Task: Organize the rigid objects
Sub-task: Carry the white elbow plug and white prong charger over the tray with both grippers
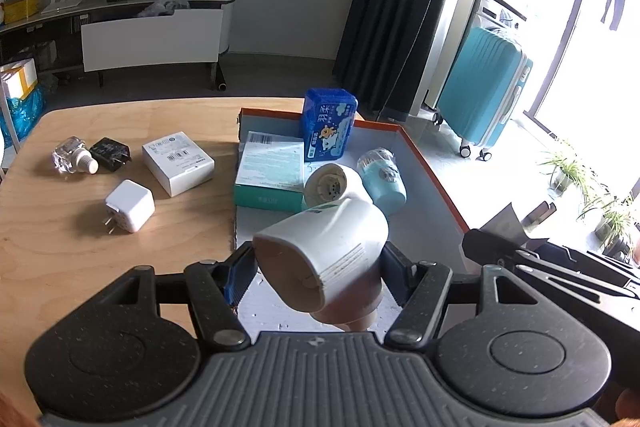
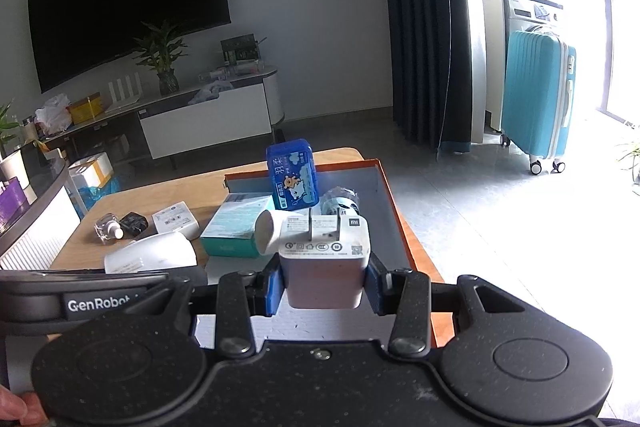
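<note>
- Nearest the left wrist camera, the left gripper (image 1: 320, 275) is clamping a white plastic plug-in device with a tan underside (image 1: 324, 255), holding it tilted above the near end of the orange-rimmed shallow cardboard tray (image 1: 436, 179).
- Nearest the right wrist camera, the right gripper (image 2: 324, 287) is squeezing a white cube-shaped power adapter (image 2: 325, 263) between its blue pads (image 2: 273, 289), with the two metal prongs pointing away; it is hanging over the same tray's near part.
- Inside the tray, a second white plug-in device (image 1: 334, 185) is lying just beside a pale blue cylindrical gadget (image 1: 382, 179), and a teal-and-white flat box (image 1: 270, 173) is sitting to their left.
- Farther in, a blue tissue pack printed with a cartoon (image 1: 329, 125) is standing upright at the tray's far wall.
- Left of the tray, on the light wooden table (image 1: 80, 247), a white cube charger (image 1: 130, 205) is lying nearest; beyond it a white flat carton (image 1: 178, 163), a black plug adapter (image 1: 110, 153) and a clear glass bottle with a white neck (image 1: 74, 157) are resting in a row.
- Far right, a turquoise ribbed suitcase (image 1: 484, 87) is standing on the floor.
</note>
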Available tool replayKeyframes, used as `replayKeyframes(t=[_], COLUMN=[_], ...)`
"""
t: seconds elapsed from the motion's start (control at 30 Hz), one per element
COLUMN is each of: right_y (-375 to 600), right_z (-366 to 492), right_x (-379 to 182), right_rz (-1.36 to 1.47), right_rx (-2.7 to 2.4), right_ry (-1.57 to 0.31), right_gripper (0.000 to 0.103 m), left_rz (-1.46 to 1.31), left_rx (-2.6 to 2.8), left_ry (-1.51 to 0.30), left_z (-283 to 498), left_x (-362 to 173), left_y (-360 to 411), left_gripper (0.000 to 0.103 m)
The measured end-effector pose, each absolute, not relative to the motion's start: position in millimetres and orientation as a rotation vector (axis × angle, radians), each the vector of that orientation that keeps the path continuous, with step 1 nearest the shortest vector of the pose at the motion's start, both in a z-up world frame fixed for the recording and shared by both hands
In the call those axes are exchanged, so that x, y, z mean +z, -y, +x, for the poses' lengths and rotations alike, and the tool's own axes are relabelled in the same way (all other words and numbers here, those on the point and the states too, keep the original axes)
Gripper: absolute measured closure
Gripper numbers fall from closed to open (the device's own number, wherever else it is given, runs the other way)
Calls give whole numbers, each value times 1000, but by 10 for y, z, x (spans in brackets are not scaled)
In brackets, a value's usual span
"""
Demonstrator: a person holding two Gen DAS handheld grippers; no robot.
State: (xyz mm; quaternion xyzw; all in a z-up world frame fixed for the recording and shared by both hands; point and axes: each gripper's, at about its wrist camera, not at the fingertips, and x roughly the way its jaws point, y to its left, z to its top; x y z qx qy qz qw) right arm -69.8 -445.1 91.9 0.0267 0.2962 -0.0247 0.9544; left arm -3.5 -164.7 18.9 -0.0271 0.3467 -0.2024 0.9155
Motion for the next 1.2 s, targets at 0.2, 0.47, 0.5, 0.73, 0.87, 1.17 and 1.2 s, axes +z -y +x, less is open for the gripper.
replayKeyframes(t=[0.2,0.47,0.5,0.73,0.87,1.17,1.2], right_y=[4466,4474,4475,4493,4507,4569,4573], right_z=[-645,-573,-560,-479,-418,-308,-299], right_x=[888,845,837,797,778,732,730], right_rz=[55,52,51,49,44,40,39], right_rx=[-53,-55,-55,-61,-67,-79,-79], right_ry=[-613,-631,-634,-656,-669,-689,-691], right_gripper=[53,53,53,53,53,53,53], left_rz=[-55,-56,-55,-59,-57,-47,-46], left_rx=[-412,-419,-420,-422,-425,-431,-432], left_ry=[-728,-755,-758,-779,-789,-810,-811], left_z=[-1,65,71,132,162,224,231], left_x=[154,95,85,55,48,17,17], left_y=[1679,1725,1732,1764,1791,1856,1862], left_gripper=[37,37,37,37,37,37,37])
